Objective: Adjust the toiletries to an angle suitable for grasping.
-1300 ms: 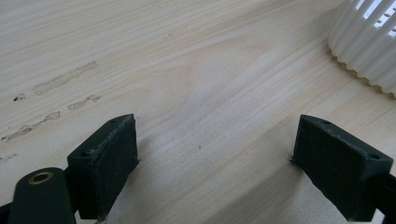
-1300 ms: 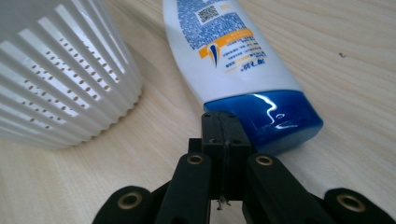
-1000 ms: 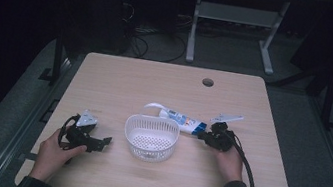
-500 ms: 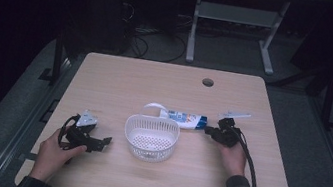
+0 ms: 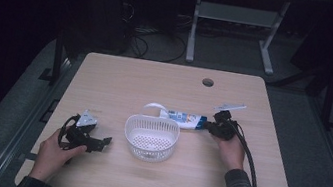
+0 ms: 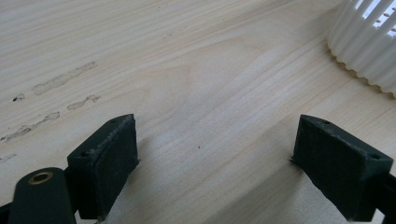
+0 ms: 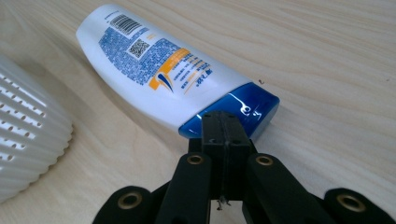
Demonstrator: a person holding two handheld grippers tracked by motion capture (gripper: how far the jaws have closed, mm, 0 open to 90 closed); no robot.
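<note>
A white bottle (image 5: 183, 119) with a blue cap and a blue and orange label lies on its side on the table, just right of a white perforated basket (image 5: 151, 136). My right gripper (image 5: 208, 126) is shut, its jaws pressed together with nothing between them. In the right gripper view its tips (image 7: 224, 126) touch the blue cap of the bottle (image 7: 163, 70). My left gripper (image 5: 105, 143) rests on the table left of the basket, pointing toward it. Its jaws (image 6: 219, 163) stand wide open over bare wood, with the basket's ribbed wall (image 6: 369, 51) ahead to the right.
The wooden table (image 5: 121, 81) has a round cable hole (image 5: 207, 82) near its far edge. A white curved strip (image 5: 153, 106) shows just behind the basket's rim. Dark floor, cables and a table frame lie beyond. The basket (image 7: 23, 135) sits left of the bottle.
My right gripper has shifted slightly to the right and farther from me, staying at the bottle's cap end. The left gripper, basket and bottle have stayed in place.
</note>
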